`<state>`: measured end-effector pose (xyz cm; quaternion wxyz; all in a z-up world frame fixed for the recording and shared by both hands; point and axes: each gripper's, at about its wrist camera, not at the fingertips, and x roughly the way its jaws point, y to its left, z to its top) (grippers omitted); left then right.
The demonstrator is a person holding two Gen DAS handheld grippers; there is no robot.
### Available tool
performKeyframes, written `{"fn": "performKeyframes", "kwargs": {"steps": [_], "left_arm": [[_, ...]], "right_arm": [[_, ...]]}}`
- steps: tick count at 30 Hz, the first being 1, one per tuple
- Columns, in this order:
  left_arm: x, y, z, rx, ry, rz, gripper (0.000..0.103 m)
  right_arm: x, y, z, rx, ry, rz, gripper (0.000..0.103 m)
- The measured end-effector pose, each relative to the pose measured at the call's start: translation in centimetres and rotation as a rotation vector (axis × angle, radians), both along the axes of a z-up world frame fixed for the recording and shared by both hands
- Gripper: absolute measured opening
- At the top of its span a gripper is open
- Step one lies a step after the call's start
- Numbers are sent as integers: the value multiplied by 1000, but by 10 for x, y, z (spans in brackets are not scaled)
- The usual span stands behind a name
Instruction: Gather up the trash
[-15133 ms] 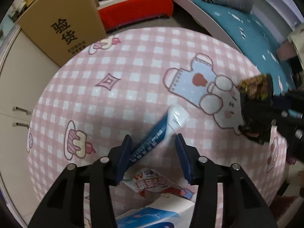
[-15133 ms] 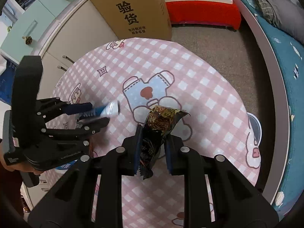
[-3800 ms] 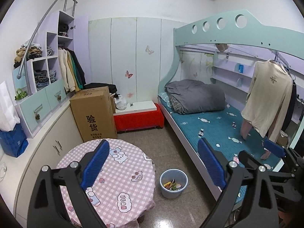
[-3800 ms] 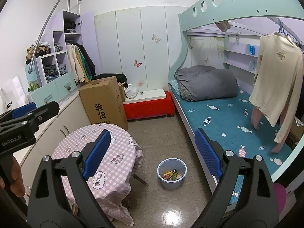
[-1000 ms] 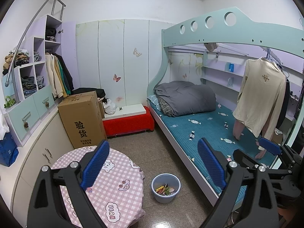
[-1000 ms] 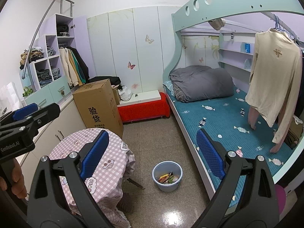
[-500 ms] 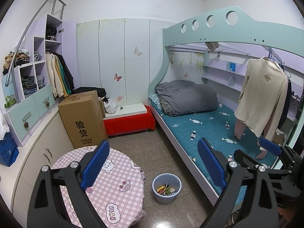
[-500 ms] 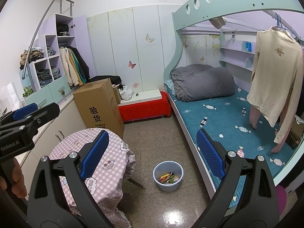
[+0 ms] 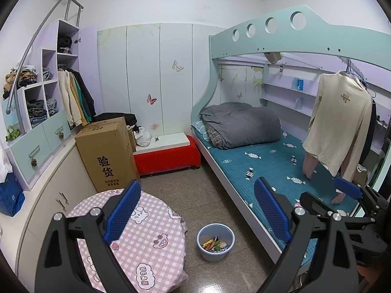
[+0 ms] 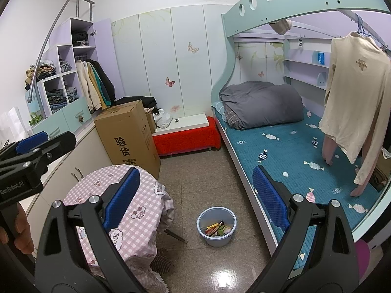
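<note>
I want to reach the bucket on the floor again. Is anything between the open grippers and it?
Nothing visible: the blue bucket stands on bare floor between the table and bed, under both open grippers.

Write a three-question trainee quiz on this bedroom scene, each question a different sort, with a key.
1. True or false: the left gripper is clamped on a wrapper.
2. Multiple choice: the blue bucket stands A) on the round table, B) on the floor between the table and the bed, C) on the red bench.
3. Fill in: the round table is covered with a pink ____ cloth.

Key
1. False. Its jaws stand wide apart with nothing between them, and so do those of the right gripper.
2. B. It stands on the tiled floor beside the bed, with coloured wrappers inside.
3. Checked.
</note>
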<state>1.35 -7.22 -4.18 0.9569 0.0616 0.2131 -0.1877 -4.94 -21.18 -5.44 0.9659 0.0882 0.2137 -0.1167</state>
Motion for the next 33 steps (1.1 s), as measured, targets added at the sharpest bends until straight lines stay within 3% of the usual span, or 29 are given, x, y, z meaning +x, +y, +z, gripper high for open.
{"fn": "performKeyframes", "kwargs": {"steps": [33], "left_arm": [[21,-26,-5,5,22,19,92]], "right_arm": [[15,-28,-5,24,16,15,91]]}}
